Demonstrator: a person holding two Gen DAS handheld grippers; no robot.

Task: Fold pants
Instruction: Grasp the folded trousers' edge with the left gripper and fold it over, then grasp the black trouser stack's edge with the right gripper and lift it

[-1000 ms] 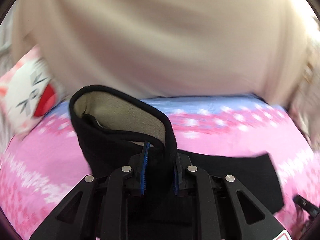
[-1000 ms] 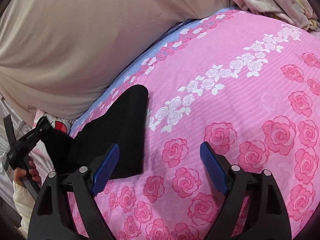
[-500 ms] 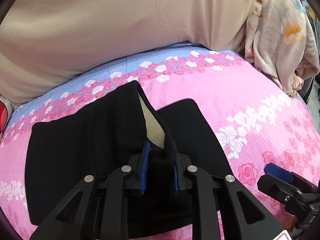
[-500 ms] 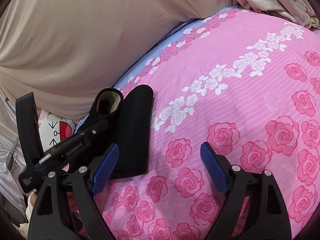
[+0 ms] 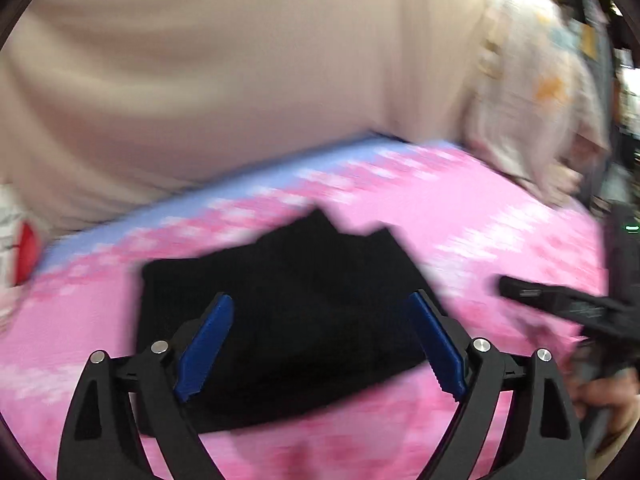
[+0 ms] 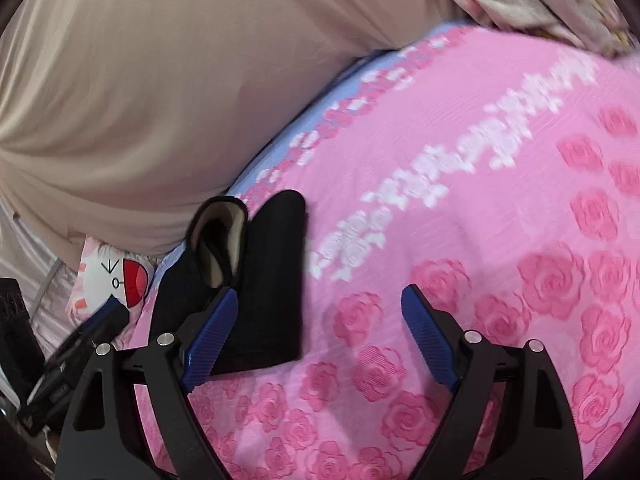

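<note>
The black pants (image 5: 296, 304) lie folded into a compact stack on the pink rose-print bedsheet (image 5: 492, 240). My left gripper (image 5: 320, 352) is open and empty just above the near part of the stack. In the right wrist view the pants (image 6: 264, 276) lie at the left, with the beige lining of a cuff showing at the top. My right gripper (image 6: 320, 344) is open and empty over the sheet (image 6: 500, 240), to the right of the pants. The left wrist view is motion-blurred.
A large beige pillow or bolster (image 6: 160, 80) runs along the far edge of the bed. A cartoon-print cushion (image 6: 116, 280) lies at the left. A crumpled light blanket (image 5: 532, 92) sits at the far right. The other gripper's body (image 5: 576, 308) shows at the right edge.
My left gripper has let go of the pant fold and opened wide, and the fold now lies on the stack. The right gripper stays open, shifted slightly.
</note>
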